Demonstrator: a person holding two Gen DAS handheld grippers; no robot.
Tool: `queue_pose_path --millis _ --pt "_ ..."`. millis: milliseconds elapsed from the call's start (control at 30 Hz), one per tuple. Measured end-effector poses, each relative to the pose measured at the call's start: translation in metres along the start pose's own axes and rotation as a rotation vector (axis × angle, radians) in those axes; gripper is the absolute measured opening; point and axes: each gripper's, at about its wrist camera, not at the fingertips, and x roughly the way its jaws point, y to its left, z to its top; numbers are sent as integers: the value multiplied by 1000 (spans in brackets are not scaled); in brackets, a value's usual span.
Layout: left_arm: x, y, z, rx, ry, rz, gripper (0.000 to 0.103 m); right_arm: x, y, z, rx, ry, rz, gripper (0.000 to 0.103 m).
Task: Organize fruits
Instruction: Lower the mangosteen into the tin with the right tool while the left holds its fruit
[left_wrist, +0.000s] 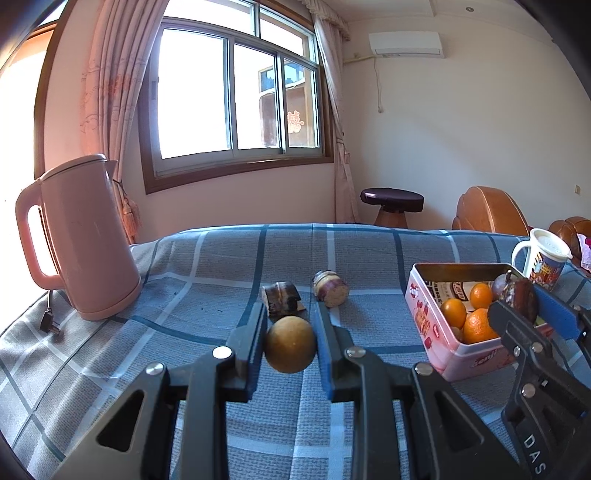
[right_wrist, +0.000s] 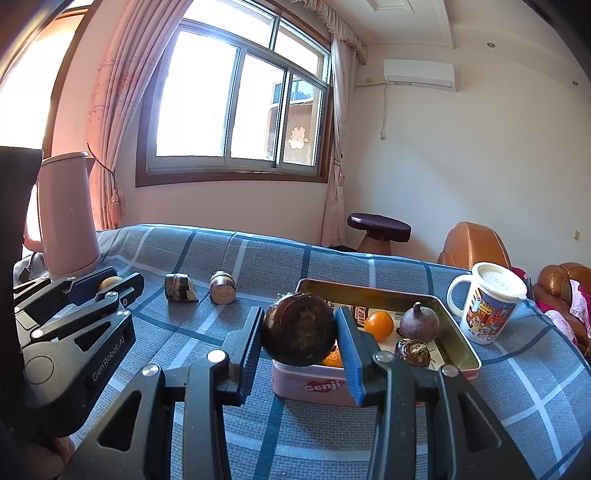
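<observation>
2 grippers each hold fruit: the left gripper (left_wrist: 290, 345) has its fingers clamped on a round brown fruit (left_wrist: 290, 344) above the worktop (left_wrist: 110, 369), the right gripper (right_wrist: 299, 334) on a dark chunk (right_wrist: 299, 328) over the tin (right_wrist: 458, 332). Farther off lie 2 sugarcane pieces (left_wrist: 282, 298).

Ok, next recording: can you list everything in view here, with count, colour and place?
Tin box: one, pink, open, on the table's right.
Oranges: three visible, orange, in the tin.
Passion fruit: one, purple, in the tin.
Sugarcane pieces: two, dark purple, on the cloth mid-table.
Kettle: one, pink, far left.
Lidded mug: one, white with cartoon print, right of the tin.
Tablecloth: blue-grey check.
Stool: one, dark, behind.
Left tongs: holding a round brown fruit.
Right tongs: holding a dark sugarcane chunk over the tin.
</observation>
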Motion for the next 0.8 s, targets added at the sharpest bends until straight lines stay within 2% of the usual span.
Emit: queue_pose_path --millis 800 --pt "-4 -50 0 39 8 -64 27 -2 -47 -5 10 1 -62 42"
